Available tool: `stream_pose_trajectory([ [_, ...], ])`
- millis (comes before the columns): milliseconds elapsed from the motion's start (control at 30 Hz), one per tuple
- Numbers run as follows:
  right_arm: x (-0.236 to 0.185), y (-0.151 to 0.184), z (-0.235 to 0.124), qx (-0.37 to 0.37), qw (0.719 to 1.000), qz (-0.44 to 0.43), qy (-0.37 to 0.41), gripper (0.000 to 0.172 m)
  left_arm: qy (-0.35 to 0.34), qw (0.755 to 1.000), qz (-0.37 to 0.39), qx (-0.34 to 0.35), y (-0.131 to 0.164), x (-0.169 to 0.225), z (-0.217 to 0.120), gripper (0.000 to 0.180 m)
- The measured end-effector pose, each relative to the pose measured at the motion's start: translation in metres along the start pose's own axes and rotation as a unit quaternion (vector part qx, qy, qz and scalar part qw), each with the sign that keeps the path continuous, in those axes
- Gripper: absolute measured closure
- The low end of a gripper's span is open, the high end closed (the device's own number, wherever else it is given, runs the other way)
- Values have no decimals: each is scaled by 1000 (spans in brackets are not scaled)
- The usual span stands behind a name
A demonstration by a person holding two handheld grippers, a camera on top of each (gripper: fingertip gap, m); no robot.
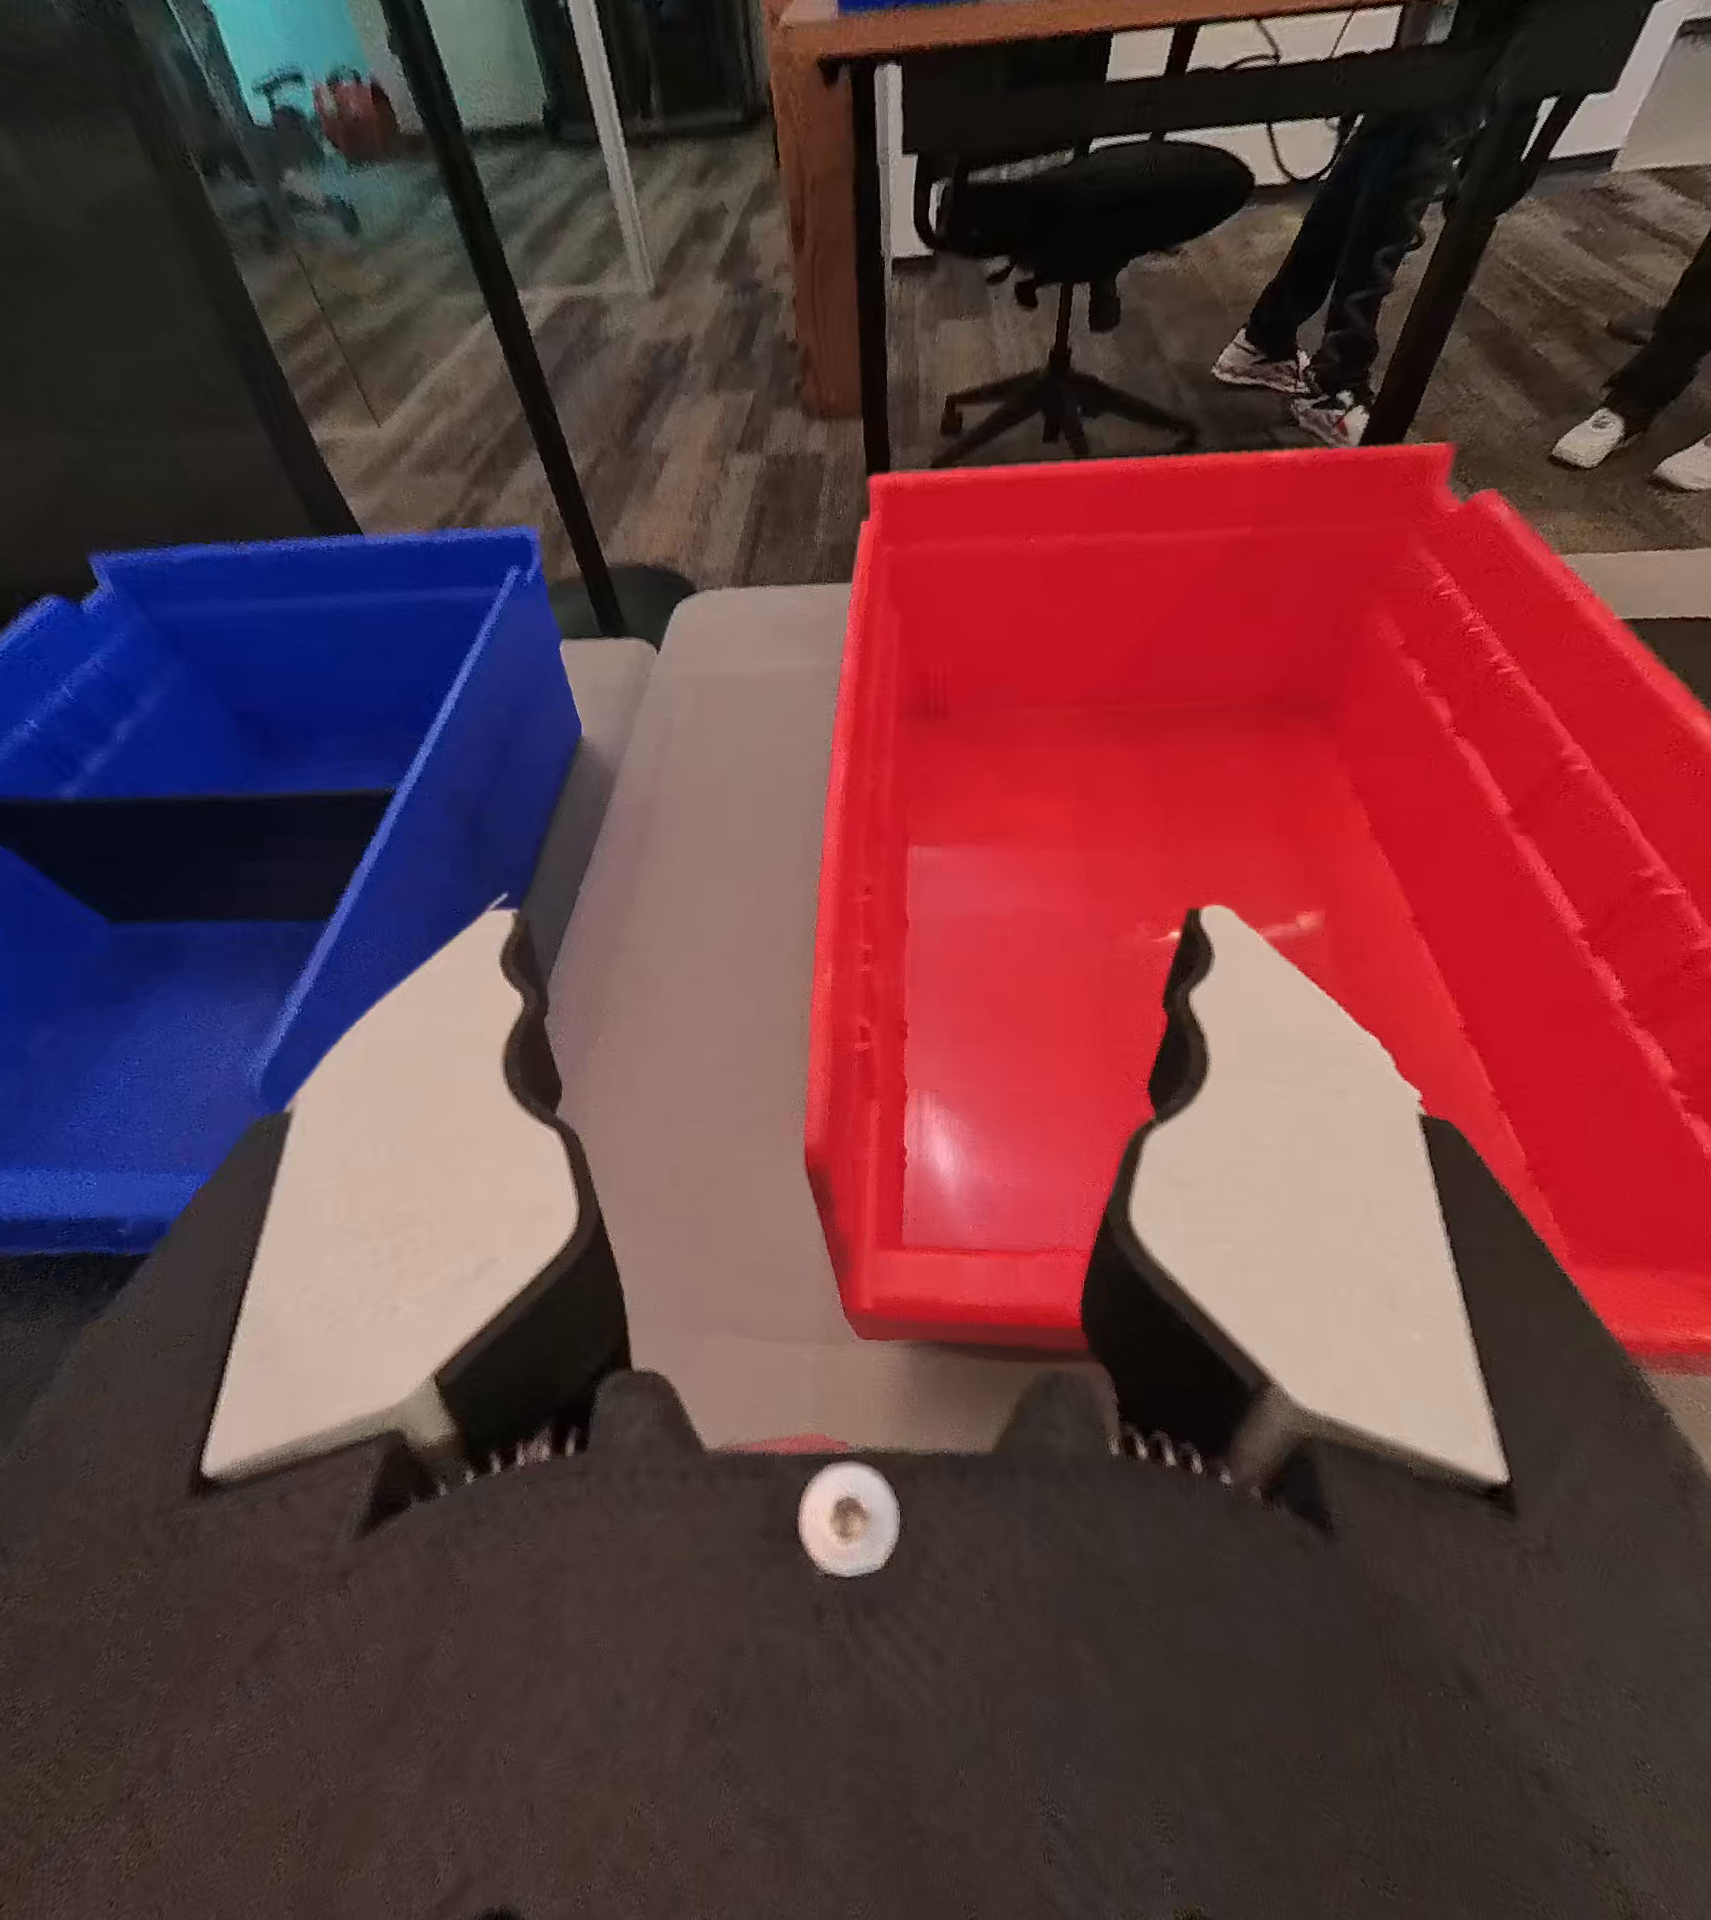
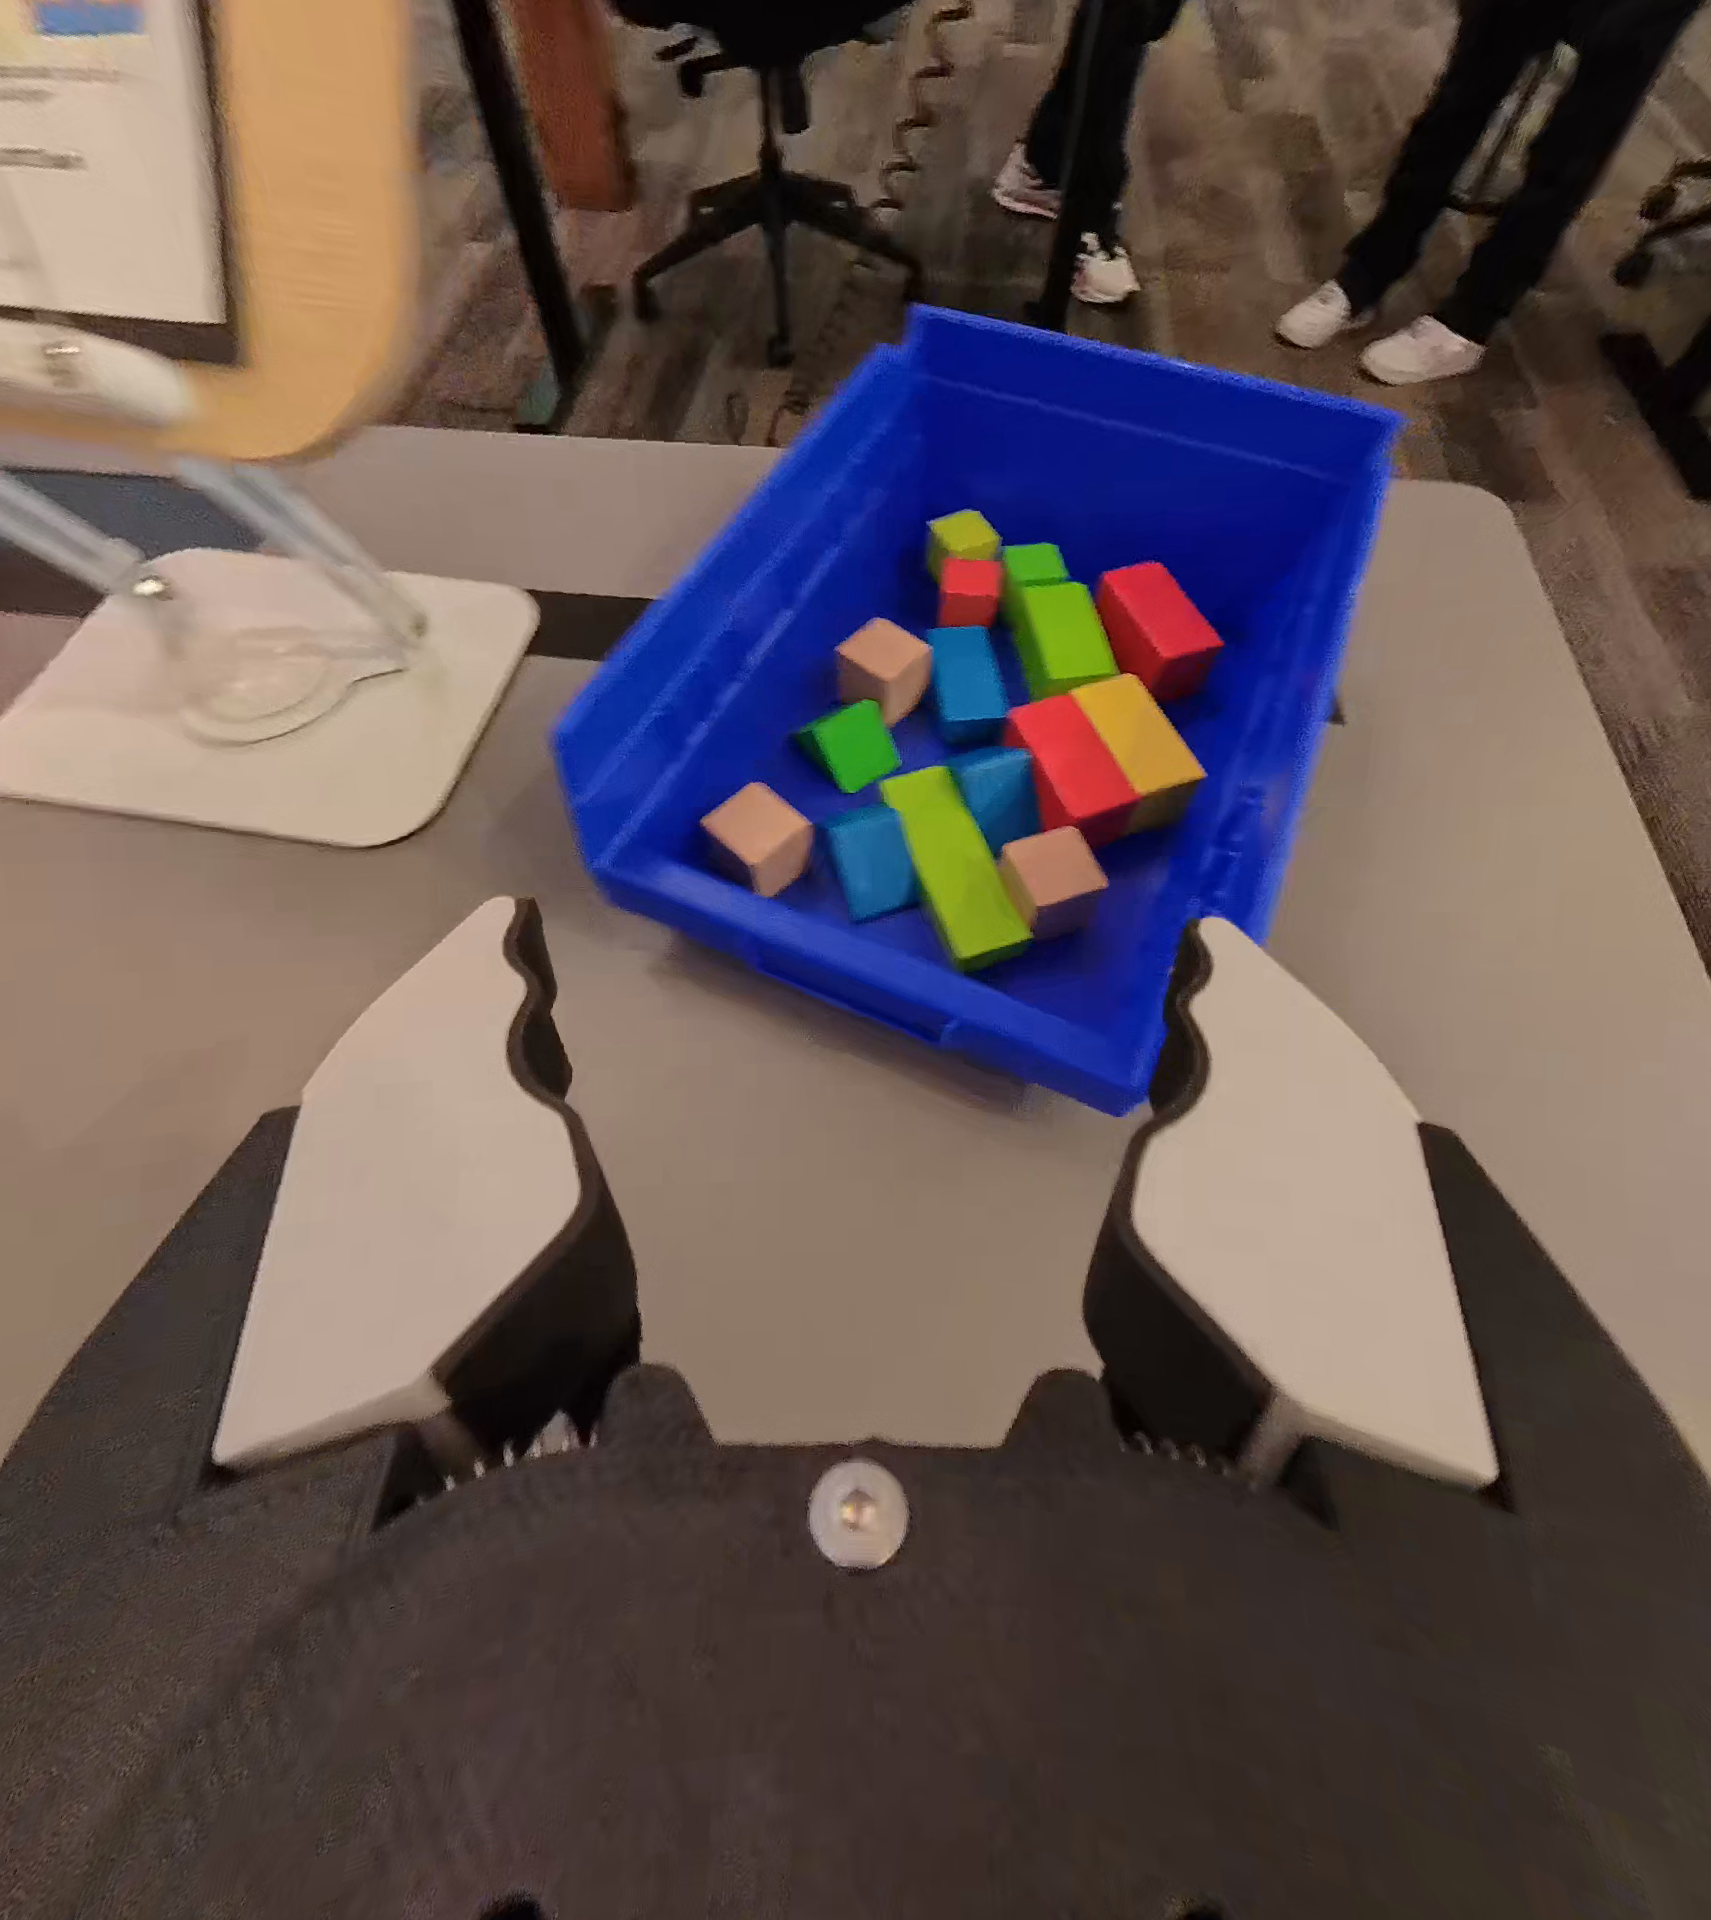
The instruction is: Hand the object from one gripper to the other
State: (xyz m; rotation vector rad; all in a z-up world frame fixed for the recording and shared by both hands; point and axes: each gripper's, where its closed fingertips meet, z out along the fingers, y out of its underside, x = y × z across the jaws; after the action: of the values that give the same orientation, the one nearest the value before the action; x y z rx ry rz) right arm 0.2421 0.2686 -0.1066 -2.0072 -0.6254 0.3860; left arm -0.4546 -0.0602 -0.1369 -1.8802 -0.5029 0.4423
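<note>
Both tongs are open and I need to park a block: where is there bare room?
Free: the grey table strip between the blue bin and red bin; the red bin's bare floor; the tabletop between the white stand base and the block bin. Crowded: inside that bin, full of coloured blocks.

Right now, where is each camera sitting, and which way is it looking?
Left wrist view: sits on the left tongs, looking forward and down at an empty red plastic bin and a blue plastic bin; its own open fingers show.
Right wrist view: sits on the right tongs, facing a blue plastic bin of coloured blocks; open fingers show.
Shared: the grey table.
</note>
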Motion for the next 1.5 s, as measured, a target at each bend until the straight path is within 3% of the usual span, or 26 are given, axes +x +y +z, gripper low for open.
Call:
stream_pose_trajectory([
  [100,36,16,23,-22,999,12,21,67,2,999,-27,-30,16,-7,16,62],
  [167,57,29,41,-47,998,9,40,77,26,997,-59,-45,24,-5,25,67],
  [233,69,43,59,-75,996,28,35,76,54,993,-88,-61,32,0,31,75],
  [467,91,62,91,-85,995,49,26,90,113,984,-99,-91,43,21,45,104],
  [633,102,66,104,-90,994,60,24,101,113,984,-91,-106,48,27,56,104],
  [733,100,67,111,-95,993,65,11,117,117,981,-100,-115,51,26,58,128],
  [867,96,64,115,-98,993,71,-3,143,113,981,-99,-126,55,20,61,153],
  [1000,105,66,115,-117,991,61,24,153,89,985,-69,-133,60,11,61,175],
  [1267,126,72,106,-140,987,68,40,166,100,985,-54,-130,63,12,43,176],
  [1500,127,86,74,-160,986,49,20,169,106,986,-52,-121,69,5,13,175],
])
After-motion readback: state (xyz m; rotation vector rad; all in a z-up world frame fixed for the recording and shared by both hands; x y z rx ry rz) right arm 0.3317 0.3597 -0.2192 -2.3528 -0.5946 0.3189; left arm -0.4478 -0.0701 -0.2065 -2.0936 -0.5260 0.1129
